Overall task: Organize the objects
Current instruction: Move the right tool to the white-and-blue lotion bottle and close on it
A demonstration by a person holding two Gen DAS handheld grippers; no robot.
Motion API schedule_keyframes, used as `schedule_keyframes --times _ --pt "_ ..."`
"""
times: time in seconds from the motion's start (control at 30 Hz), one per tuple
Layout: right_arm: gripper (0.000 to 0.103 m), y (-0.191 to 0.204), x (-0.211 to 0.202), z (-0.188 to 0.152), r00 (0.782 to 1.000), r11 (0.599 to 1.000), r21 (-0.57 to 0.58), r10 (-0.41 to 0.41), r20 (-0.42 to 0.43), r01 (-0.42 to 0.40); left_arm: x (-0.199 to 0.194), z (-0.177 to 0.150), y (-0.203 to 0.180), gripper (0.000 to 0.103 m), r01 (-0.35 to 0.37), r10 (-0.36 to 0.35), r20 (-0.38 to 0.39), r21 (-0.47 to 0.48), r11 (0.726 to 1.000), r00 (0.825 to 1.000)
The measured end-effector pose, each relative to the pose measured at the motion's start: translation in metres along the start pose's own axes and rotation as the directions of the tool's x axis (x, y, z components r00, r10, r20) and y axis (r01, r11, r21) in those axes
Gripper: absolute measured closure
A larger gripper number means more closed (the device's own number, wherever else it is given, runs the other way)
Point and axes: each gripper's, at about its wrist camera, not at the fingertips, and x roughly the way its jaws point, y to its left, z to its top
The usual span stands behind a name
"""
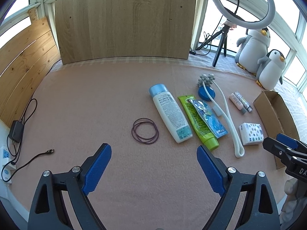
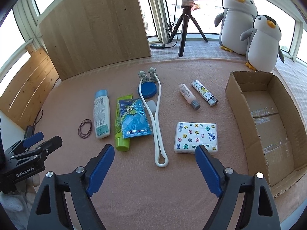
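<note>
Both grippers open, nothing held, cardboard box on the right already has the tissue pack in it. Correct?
Not quite. The cardboard box is empty; the tissue pack lies on the mat beside it, as the right wrist view shows. The rest holds: left gripper and right gripper are both open, nothing held.

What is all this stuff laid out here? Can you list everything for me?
Hair ties: a few, dark purple, left end of the row.
Bottle: one, white, blue cap, beside the hair ties.
Tube: one, green, under a blue packet.
Massager: one, white, grey knobs, over a blue disc.
Small bottle: one, white, grey cap.
Lighter: one, patterned white.
Tissue pack: one, white, coloured dots.
Cardboard box: one, brown, open, right side.
Plush penguins: two, grey-white, by the window.
Ring light: one, white, on a tripod.
Left tool: black, blue pads, open.
Right tool: same, open.
</note>
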Motion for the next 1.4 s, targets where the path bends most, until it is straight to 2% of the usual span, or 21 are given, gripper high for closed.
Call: schedule_keyframes --times 0.17,0.27,0.33,0.47,0.6,0.67,0.73,0.87,0.93,1.17,1.4 --pt "0.02 0.006 0.012 0.02 0.999 0.999 -0.003 0.038 -0.009 -0.038 0.011 0.006 0.003 0.011 0.015 -0.015 0.001 -0.001 1.0 1.0" --pt "0.025 0.012 0.023 0.036 0.998 0.998 -0.017 0.062 -0.017 -0.062 0.021 0.011 0.008 0.012 0.032 -0.032 -0.002 -0.014 0.999 0.999" --pt "0.029 0.017 0.033 0.046 0.996 0.996 -0.022 0.085 -0.037 -0.086 0.029 0.015 0.013 0.013 0.034 -0.034 -0.007 -0.023 0.999 0.999" --pt "0.029 0.03 0.056 0.059 0.988 0.99 -0.029 0.133 -0.083 -0.136 0.044 0.023 0.022 0.015 0.055 -0.056 -0.026 -0.044 0.998 0.998" --pt "0.031 0.043 0.08 0.071 0.972 0.981 -0.015 0.191 -0.136 -0.195 0.061 0.029 0.028 0.019 0.078 -0.08 -0.045 -0.06 0.995 0.996" --pt "0.034 0.049 0.089 0.076 0.965 0.977 -0.007 0.211 -0.158 -0.215 0.071 0.033 0.031 0.025 0.092 -0.096 -0.056 -0.074 0.993 0.994" --pt "0.039 0.055 0.099 0.081 0.957 0.972 -0.003 0.23 -0.179 -0.234 0.079 0.036 0.032 0.03 0.115 -0.12 -0.061 -0.084 0.99 0.991" --pt "0.047 0.065 0.121 0.089 0.935 0.961 0.019 0.272 -0.227 -0.275 0.091 0.042 0.031 0.032 0.15 -0.155 -0.06 -0.085 0.985 0.986" --pt "0.05 0.069 0.132 0.092 0.922 0.954 0.039 0.297 -0.248 -0.296 0.099 0.046 0.029 0.039 0.183 -0.189 -0.071 -0.093 0.979 0.979" --pt "0.058 0.082 0.16 0.101 0.88 0.931 0.085 0.364 -0.305 -0.355 0.12 0.05 0.028 0.044 0.247 -0.258 -0.093 -0.112 0.963 0.962" --pt "0.058 0.094 0.179 0.103 0.863 0.929 0.08 0.365 -0.348 -0.361 0.136 0.05 0.027 0.045 0.292 -0.308 -0.108 -0.142 0.946 0.945"
